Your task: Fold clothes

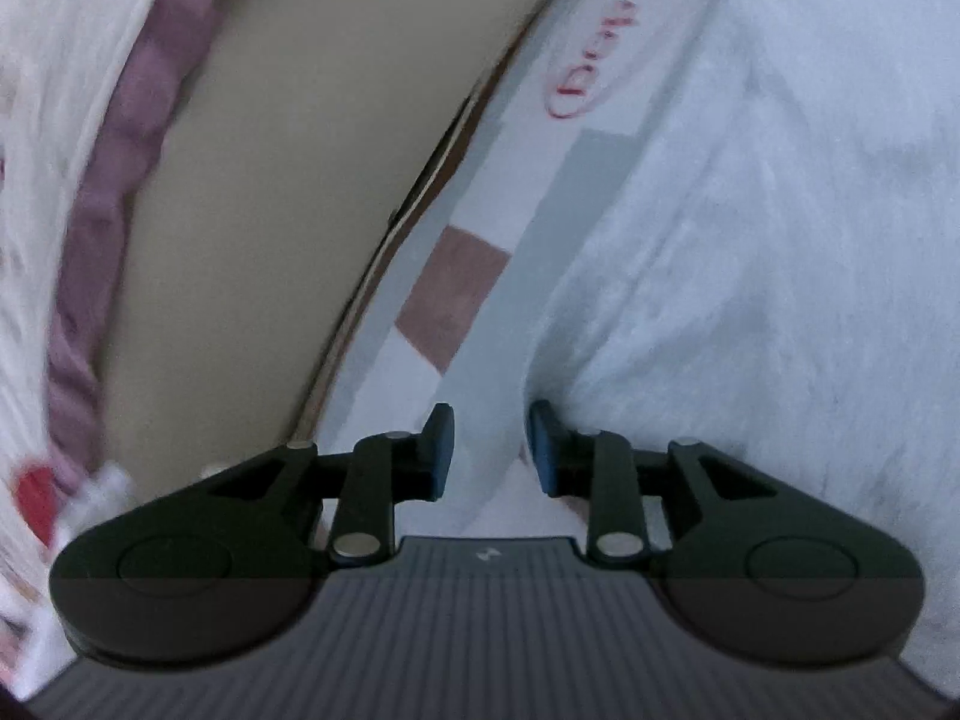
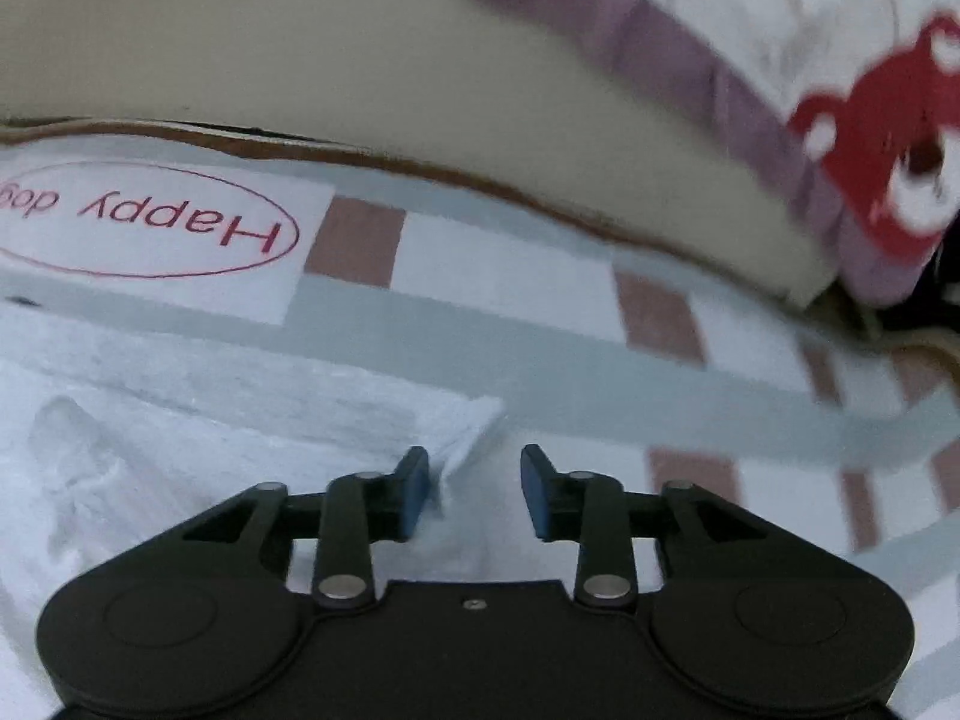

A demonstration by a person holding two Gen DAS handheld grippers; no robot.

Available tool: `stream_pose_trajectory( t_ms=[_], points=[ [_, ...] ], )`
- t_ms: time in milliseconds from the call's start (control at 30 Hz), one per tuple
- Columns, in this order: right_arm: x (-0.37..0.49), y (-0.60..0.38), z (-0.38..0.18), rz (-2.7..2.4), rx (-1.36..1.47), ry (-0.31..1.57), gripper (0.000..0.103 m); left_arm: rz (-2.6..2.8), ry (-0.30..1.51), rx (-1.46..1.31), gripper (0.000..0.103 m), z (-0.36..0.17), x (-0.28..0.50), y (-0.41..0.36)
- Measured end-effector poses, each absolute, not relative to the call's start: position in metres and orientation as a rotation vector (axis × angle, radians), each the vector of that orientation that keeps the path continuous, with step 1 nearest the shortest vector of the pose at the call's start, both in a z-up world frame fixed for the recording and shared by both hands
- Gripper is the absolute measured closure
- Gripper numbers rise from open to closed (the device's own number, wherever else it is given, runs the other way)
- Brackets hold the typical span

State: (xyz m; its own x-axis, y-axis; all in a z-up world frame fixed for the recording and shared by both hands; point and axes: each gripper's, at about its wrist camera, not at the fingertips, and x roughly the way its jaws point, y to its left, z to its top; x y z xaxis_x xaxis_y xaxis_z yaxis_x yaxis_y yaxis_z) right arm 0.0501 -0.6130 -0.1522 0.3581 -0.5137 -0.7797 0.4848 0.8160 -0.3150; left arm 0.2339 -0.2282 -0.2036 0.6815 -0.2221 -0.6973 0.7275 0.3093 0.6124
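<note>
The left gripper (image 1: 490, 450) hangs low over a bed sheet (image 1: 474, 324) printed with grey bands, brown squares and white squares. Its jaws stand apart with a clear gap, and the blue pads (image 1: 443, 450) press on nothing. A white fluffy garment (image 1: 750, 276) lies on the sheet and fills the right side of the left wrist view; its edge runs down to just beside the right-hand pad, but whether it touches that pad I cannot tell. In the gap between the pads only the sheet shows.

The right gripper (image 2: 475, 492) also has its jaws spread, with nothing pinched. In the right wrist view the same white garment (image 2: 180, 432) covers the lower left, and one of its corners (image 2: 480, 414) ends just ahead of the left-hand pad (image 2: 414, 495). Some of the white cloth lies under the gap, loose, with no pad closed on it.

On the sheet beyond the garment is a red oval with red lettering that reads "Happy dog" (image 2: 150, 222), seen upside down. The far edge of the sheet has a thin brown border (image 2: 480, 171), and beyond it runs a plain beige surface (image 2: 360, 60). Past that lies a second white cloth (image 2: 810, 18) with a mauve band (image 2: 690, 42) along its edge and a red printed figure (image 2: 888, 150), near the sheet's far right corner. The same cloth with its mauve band (image 1: 114, 180) shows on the left side of the left wrist view, blurred.
</note>
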Motion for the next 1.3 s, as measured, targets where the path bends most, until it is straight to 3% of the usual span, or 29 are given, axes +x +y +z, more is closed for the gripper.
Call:
stream_pose_trajectory(
  t_ms=[100, 300, 400, 467, 500, 600, 700, 767, 900, 1000, 1100, 1167, 1233, 1267, 1300],
  points=[
    [0.039, -0.616, -0.139, -0.7, 0.021, 0.939, 0.065, -0.634, 0.669, 0.879, 0.049, -0.189, 0.26, -0.22],
    [0.029, -0.61, -0.12, -0.633, 0.096, 0.824, 0.065, -0.619, 0.978, 0.205, 0.052, -0.172, 0.318, -0.178],
    [0.029, -0.611, -0.119, -0.461, 0.266, 0.806, 0.064, -0.638, 1.031, 0.102, 0.052, -0.171, 0.328, -0.164],
    [0.032, -0.604, -0.125, -0.36, 0.316, 0.849, 0.055, -0.638, 1.018, 0.147, 0.049, -0.169, 0.328, -0.162],
    [0.034, -0.599, -0.128, -0.311, 0.331, 0.878, 0.041, -0.631, 1.016, 0.174, 0.042, -0.169, 0.328, -0.162],
    [0.038, -0.571, -0.143, -0.236, 0.216, 0.98, 0.04, -0.63, 1.071, 0.084, 0.041, -0.175, 0.335, -0.157],
    [0.033, -0.549, -0.152, -0.169, 0.112, 1.023, 0.04, -0.71, 1.12, 0.062, 0.051, -0.179, 0.335, -0.162],
    [0.033, -0.545, -0.154, -0.162, 0.077, 1.029, 0.04, -0.753, 1.092, 0.23, 0.055, -0.175, 0.319, -0.175],
    [0.039, -0.545, -0.159, -0.191, 0.064, 1.016, 0.038, -0.814, 1.033, 0.552, 0.09, -0.163, 0.283, -0.194],
    [0.049, -0.547, -0.165, -0.234, 0.076, 0.994, 0.031, -0.799, 1.042, 0.653, 0.093, -0.154, 0.277, -0.195],
    [0.051, -0.551, -0.17, -0.279, 0.117, 0.969, 0.02, -0.756, 1.194, 0.518, 0.093, -0.151, 0.297, -0.179],
    [0.048, -0.554, -0.173, -0.277, 0.167, 0.947, 0.024, -0.86, 1.225, 0.394, 0.089, -0.146, 0.296, -0.168],
    [0.041, -0.55, -0.172, -0.234, 0.166, 0.913, 0.042, -0.952, 1.164, 0.422, 0.074, -0.142, 0.278, -0.17],
    [0.038, -0.546, -0.171, -0.204, 0.14, 0.901, 0.062, -0.983, 1.125, 0.46, 0.06, -0.142, 0.267, -0.173],
    [0.035, -0.542, -0.17, -0.174, 0.118, 0.891, 0.097, -1.009, 1.092, 0.488, 0.054, -0.142, 0.256, -0.177]
  ],
)
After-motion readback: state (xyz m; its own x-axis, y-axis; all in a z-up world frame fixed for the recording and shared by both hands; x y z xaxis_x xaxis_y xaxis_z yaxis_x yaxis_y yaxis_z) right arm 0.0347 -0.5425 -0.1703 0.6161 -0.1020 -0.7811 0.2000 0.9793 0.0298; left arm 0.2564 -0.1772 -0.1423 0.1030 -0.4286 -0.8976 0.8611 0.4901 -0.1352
